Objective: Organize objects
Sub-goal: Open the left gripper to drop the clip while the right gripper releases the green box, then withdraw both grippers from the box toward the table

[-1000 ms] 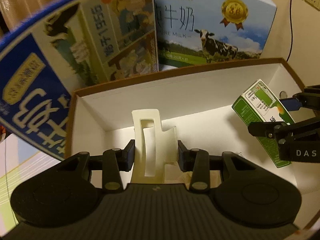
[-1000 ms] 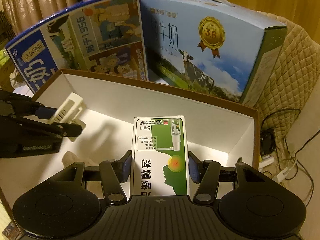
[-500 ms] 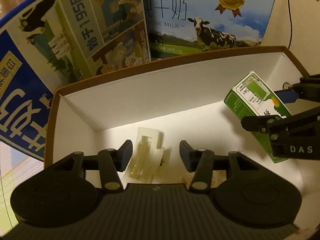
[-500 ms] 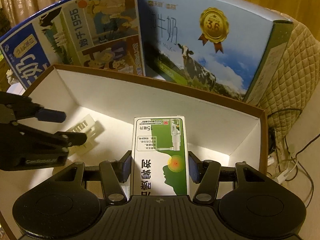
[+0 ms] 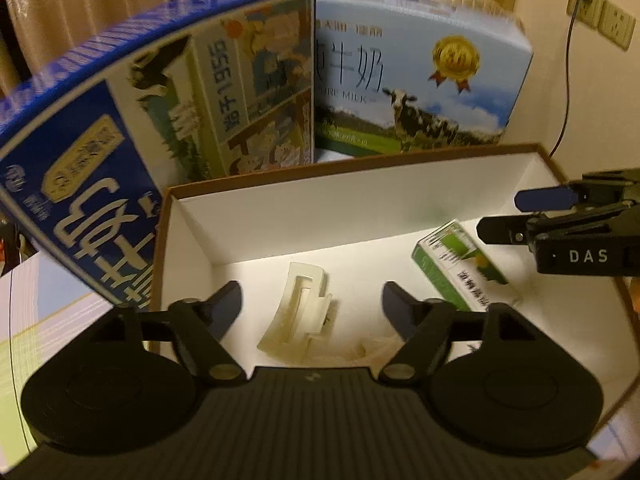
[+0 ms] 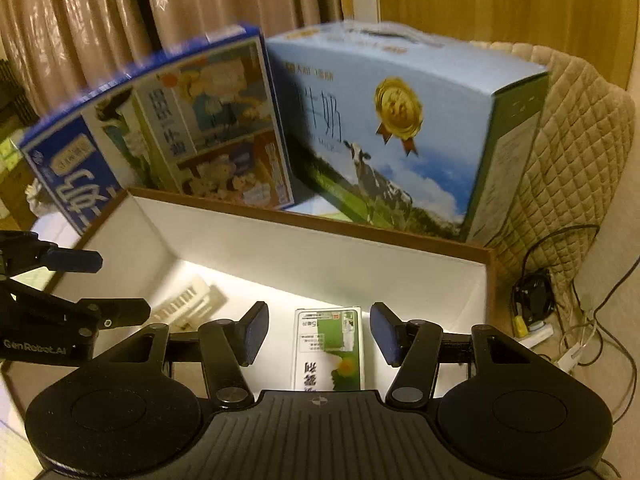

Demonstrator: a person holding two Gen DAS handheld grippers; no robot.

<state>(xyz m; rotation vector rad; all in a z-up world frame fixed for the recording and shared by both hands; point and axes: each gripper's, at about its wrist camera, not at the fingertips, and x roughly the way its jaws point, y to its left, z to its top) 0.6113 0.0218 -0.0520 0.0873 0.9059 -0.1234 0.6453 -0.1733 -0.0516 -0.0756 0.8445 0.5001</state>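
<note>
1. Two items lie on the white floor of the open cardboard box [image 5: 192, 236]: a cream plastic clip [image 5: 298, 312] toward the left side, and a small green carton [image 6: 328, 350] toward the right. They are well apart and neither touches a wall as far as I can tell.
2. Left gripper [image 5: 312, 308]: jaws spread wide, nothing between them. The clip sits on the box floor below the gap, free of both pads.
3. Right gripper [image 6: 318, 334]: jaws likewise spread, empty. The green carton lies flat under the gap, print up, clear of both fingers.
4. Judged step: release. Both items look placed, and both tools sit above the box with nothing held.
5. Surroundings: two large milk cartons stand behind the far wall of the box, a dark blue milk box [image 5: 120, 160] at left, leaning, and a light blue milk box [image 6: 400, 136] at right. A quilted cover [image 6: 580, 140] and some cables [image 6: 560, 320] lie off to the right.
6. Next move, as I judge it: lift both tools straight up clear of the rim, avoiding the walls, then seek any further item to bring in. None is visible outside the box in these views.
</note>
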